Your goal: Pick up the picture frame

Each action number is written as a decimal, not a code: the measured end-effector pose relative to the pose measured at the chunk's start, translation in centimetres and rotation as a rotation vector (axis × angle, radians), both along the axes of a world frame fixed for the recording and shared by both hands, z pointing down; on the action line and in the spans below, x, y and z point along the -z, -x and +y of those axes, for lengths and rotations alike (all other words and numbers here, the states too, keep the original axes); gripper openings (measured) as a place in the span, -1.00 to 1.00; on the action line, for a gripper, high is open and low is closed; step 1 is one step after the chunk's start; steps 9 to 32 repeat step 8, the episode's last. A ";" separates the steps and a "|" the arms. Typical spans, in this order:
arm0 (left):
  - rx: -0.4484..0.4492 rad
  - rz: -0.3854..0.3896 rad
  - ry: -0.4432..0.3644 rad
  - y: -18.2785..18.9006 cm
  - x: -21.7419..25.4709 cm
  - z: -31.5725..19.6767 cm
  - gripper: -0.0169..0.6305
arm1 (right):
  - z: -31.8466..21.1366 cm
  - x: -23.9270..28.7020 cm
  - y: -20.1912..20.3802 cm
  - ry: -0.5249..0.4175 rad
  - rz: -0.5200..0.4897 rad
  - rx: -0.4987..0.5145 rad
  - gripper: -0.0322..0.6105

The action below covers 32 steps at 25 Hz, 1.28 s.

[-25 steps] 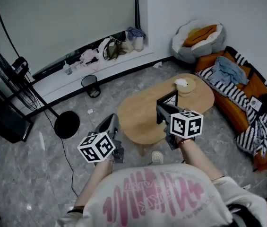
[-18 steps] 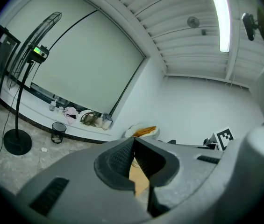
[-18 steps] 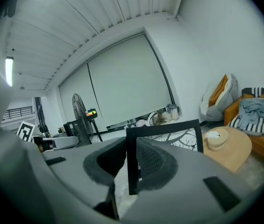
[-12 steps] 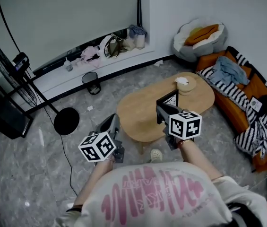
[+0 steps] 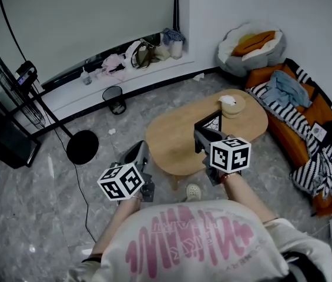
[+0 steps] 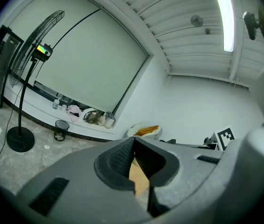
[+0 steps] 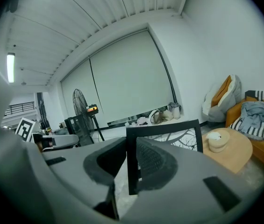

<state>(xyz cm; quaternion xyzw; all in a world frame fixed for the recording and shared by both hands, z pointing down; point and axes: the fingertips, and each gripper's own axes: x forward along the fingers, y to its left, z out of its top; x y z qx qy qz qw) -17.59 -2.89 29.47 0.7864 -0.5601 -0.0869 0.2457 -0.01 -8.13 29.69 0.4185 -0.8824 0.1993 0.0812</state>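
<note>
The picture frame point(image 5: 210, 123) is black and rectangular and stands upright over the near part of the oval wooden table point(image 5: 171, 140). My right gripper point(image 5: 200, 136) is shut on its left edge. In the right gripper view the frame's point(image 7: 169, 126) side bar runs down between the two pads, and a branch drawing shows behind the glass. My left gripper point(image 5: 138, 151) hangs left of the table over the floor, apart from the frame. In the left gripper view its jaws point(image 6: 133, 140) meet at the tips with nothing between them.
A round beige box point(image 5: 229, 103) sits at the table's far end. An orange sofa point(image 5: 307, 128) with striped cloth lies to the right. A standing fan point(image 5: 13, 93) and a bin point(image 5: 112, 98) are at the left, with a slipper point(image 5: 194, 192) near the table leg.
Both grippers and the frame stay where they were. Only the head view has shifted slightly.
</note>
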 end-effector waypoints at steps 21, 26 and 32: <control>-0.011 -0.001 0.004 -0.5 -0.4 0.1 -0.94 | 0.3 -0.7 -0.4 0.013 -0.004 -0.007 -0.68; -0.011 -0.001 0.004 -0.5 -0.4 0.1 -0.94 | 0.3 -0.7 -0.4 0.013 -0.004 -0.007 -0.68; -0.011 -0.001 0.004 -0.5 -0.4 0.1 -0.94 | 0.3 -0.7 -0.4 0.013 -0.004 -0.007 -0.68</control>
